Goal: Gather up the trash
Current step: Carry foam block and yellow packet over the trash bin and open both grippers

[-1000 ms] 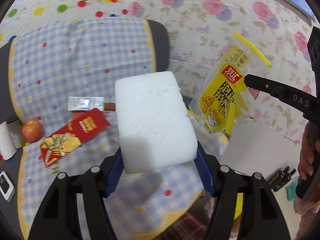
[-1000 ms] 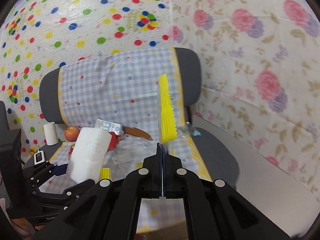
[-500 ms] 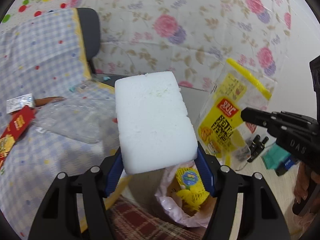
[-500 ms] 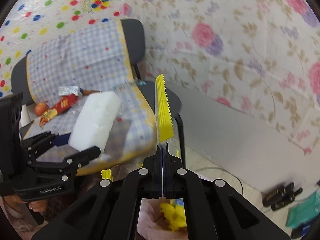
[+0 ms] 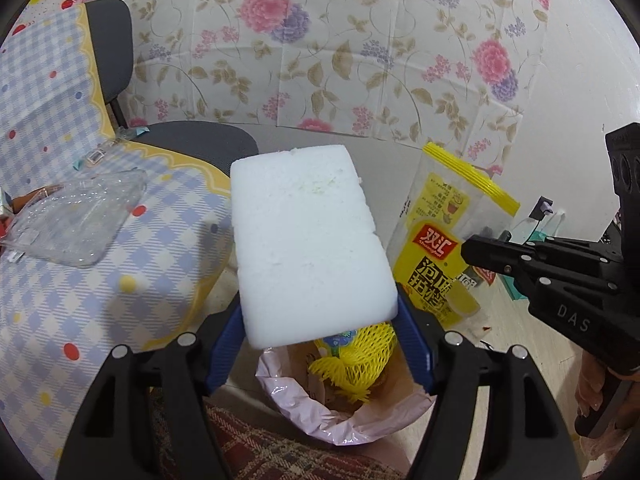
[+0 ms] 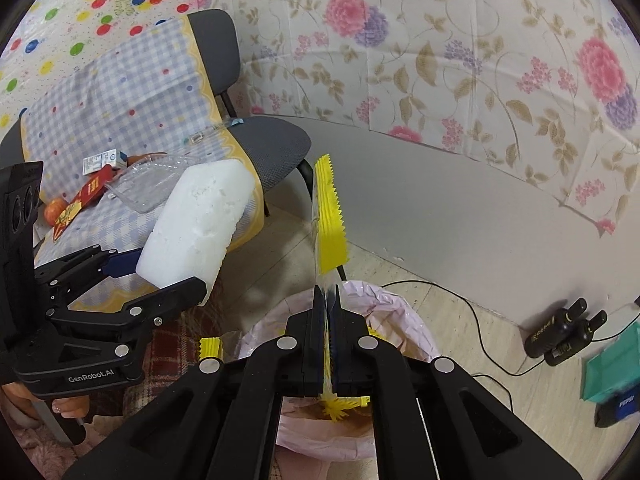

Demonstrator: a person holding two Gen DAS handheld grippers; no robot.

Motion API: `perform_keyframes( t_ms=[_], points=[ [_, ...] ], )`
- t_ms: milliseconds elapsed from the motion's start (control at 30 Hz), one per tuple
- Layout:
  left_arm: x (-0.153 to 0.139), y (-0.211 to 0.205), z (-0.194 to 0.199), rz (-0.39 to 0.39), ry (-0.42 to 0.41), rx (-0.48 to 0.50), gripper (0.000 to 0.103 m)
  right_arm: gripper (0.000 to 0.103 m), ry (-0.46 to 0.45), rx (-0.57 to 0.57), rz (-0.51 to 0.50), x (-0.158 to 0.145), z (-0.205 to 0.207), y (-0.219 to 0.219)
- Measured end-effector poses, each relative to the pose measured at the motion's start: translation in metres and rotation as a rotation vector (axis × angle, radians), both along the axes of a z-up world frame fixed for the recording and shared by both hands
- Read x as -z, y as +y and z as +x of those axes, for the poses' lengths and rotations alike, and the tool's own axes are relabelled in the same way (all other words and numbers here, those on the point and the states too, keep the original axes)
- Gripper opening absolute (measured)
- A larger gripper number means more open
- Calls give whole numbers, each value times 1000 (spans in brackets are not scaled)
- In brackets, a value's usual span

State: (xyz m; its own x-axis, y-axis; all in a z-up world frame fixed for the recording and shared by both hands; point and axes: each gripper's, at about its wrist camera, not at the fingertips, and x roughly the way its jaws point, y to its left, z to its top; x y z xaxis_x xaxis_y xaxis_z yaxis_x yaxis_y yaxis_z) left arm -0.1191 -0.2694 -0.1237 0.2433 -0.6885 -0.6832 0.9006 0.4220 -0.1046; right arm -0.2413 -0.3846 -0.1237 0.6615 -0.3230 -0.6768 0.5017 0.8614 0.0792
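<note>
Your two views are evenly and brightly lit, with soft shadows only. Fisheye bending curves the wall (image 6: 440,184) line; black vignette fills the corners. The foam block (image 5: 308,240) glares near-white. Focus is sharp, no motion blur.

From my left wrist view, the white foam block (image 5: 308,240) hides most of the bin's pink liner (image 5: 344,420) and the top of the yellow net (image 5: 356,356) inside. The snack bag (image 5: 444,248) has its right side behind the right hand-held gripper (image 5: 470,250), its small print unreadable. At the left edge, the clear tray (image 5: 76,220) is cut off. Lower right, the black devices (image 6: 560,338) are too small to identify.
</note>
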Motion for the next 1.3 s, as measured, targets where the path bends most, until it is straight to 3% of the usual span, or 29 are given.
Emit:
perform_keyframes(
  t_ms=[167, 233, 300, 400, 633, 1000, 1133, 1300],
  points=[
    [4, -12, 2, 0, 31, 22, 78, 6, 8, 18, 37, 15, 2, -18],
    [4, -12, 4, -11, 38, 20, 81, 14, 9, 25, 59, 21, 2, -25],
    [3, -12, 6, -11, 37, 10, 82, 28, 7, 42, 61, 23, 1, -28],
    [-2, -5, 13, -19, 36, -17, 82, 36, -7, 50, 46, 17, -1, -30],
    [-35, 3, 15, -44, -50, -60, 82, 36, -36, 88, -6, -19, -9, -26],
    [-110, 0, -2, -172, -113, 22, 82, 43, -180, 203, -121, -103, -50, 0],
    [-121, 21, -2, -202, -112, -14, 82, 44, -191, 187, -171, -123, -49, 14],
    [-118, 57, 15, -168, -139, -128, 82, 45, -193, 91, -167, -125, -23, 33]
  ],
)
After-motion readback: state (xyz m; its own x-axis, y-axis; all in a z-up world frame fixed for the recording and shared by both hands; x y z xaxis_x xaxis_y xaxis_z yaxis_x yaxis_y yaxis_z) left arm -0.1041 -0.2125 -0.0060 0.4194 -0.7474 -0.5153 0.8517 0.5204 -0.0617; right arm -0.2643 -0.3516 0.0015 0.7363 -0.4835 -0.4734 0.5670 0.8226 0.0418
